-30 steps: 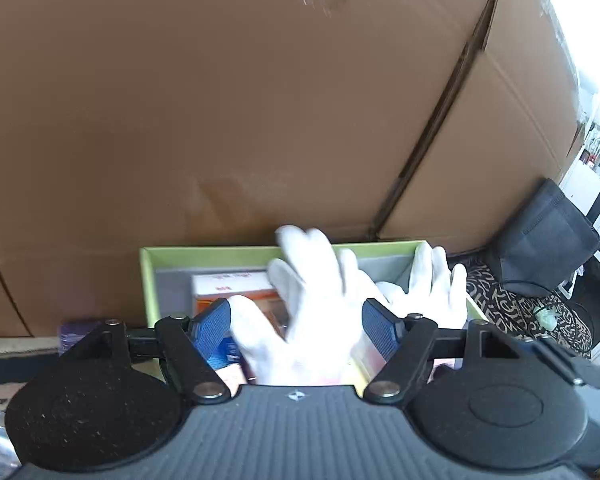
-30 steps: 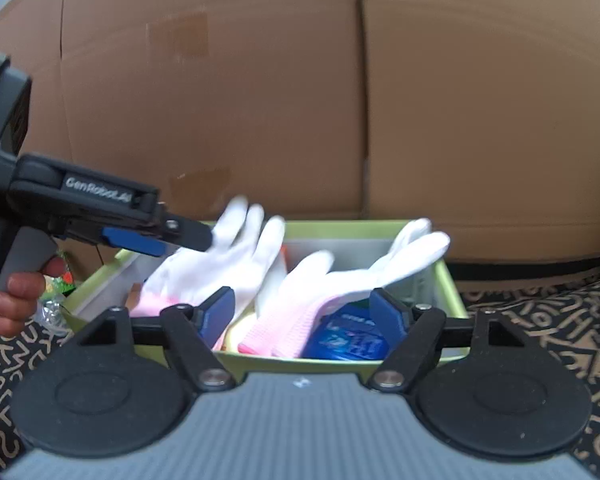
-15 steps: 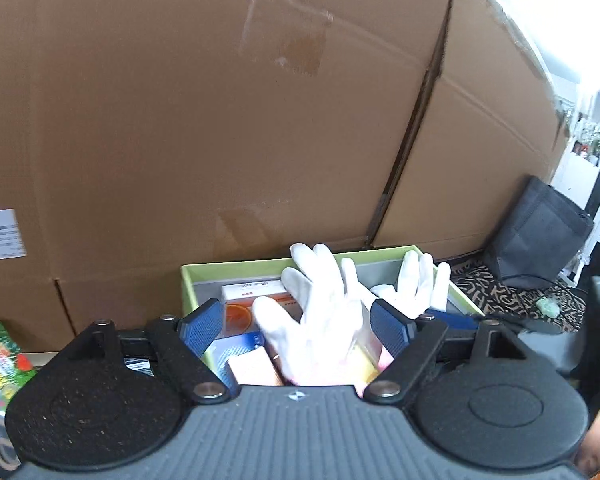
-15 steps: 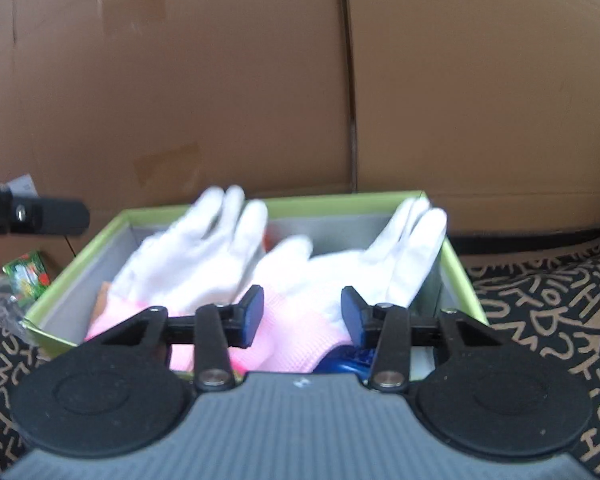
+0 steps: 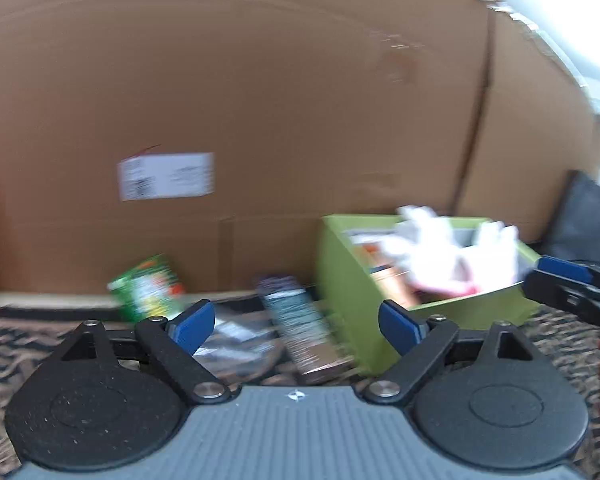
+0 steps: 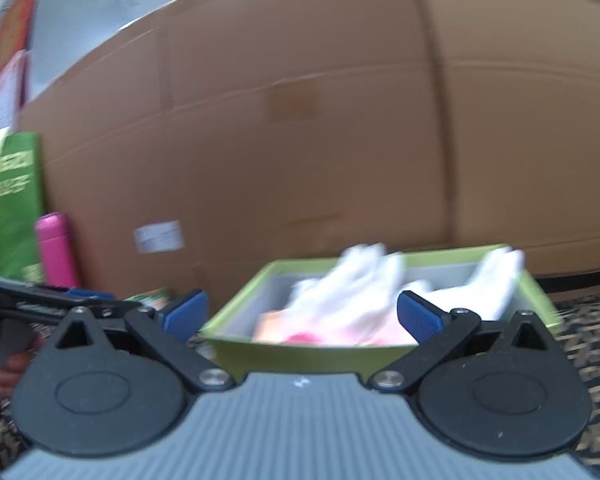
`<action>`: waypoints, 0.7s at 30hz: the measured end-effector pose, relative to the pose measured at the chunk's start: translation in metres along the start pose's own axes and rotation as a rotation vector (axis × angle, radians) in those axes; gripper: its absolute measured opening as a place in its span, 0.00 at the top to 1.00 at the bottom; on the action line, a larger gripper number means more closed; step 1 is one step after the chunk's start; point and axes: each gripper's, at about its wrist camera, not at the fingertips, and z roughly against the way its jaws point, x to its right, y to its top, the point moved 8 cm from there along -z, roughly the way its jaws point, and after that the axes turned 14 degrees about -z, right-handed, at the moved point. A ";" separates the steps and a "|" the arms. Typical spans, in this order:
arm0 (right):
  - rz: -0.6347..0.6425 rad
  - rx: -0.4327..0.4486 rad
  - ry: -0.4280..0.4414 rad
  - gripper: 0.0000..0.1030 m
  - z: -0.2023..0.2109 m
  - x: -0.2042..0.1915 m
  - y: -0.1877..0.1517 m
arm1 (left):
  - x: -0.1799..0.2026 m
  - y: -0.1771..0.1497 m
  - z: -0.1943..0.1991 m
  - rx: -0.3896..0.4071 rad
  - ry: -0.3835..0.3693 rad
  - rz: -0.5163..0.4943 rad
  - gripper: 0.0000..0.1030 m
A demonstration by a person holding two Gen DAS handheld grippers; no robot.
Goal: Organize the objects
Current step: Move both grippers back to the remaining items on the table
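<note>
Both views are smeared by motion blur, so fine detail is lost. The left gripper (image 5: 296, 322) has its blue-padded fingers spread wide with nothing between them; it points at the patterned carpet (image 5: 32, 344), where a dark cylindrical can (image 5: 302, 326) lies on its side beyond the gap between the fingers. Left of the can sits a crumpled clear plastic wrapper (image 5: 236, 344), and further left a small green snack packet (image 5: 148, 292) stands against the foot of the large cardboard box (image 5: 260, 100), which carries a white shipping label (image 5: 166, 176). The lime-green box (image 5: 340, 264) rests on the carpet to the right of the can, close beside it, and holds white gloves (image 5: 440, 244) with pink cuffs on top of other items too blurred to name. The right gripper (image 6: 302, 314) is also released, fingers wide apart and empty, aimed at the same lime-green box (image 6: 284, 354), whose near wall lies between its fingertips, with the white gloves (image 6: 364, 284) piled inside. In the right wrist view, a pink bottle (image 6: 56, 250) stands upright at the far left next to a tall green package (image 6: 10, 204), both against the cardboard.
</note>
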 end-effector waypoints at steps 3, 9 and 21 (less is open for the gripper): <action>0.022 -0.078 0.090 0.00 -0.014 -0.020 -0.021 | -0.020 -0.021 0.001 -0.054 0.044 0.034 0.10; 0.103 -0.215 0.197 0.00 -0.021 -0.055 -0.063 | -0.042 -0.049 -0.012 -0.136 0.078 0.075 0.10; 0.153 -0.323 0.197 0.00 -0.028 -0.075 -0.087 | -0.051 -0.060 -0.015 -0.162 0.065 0.087 0.10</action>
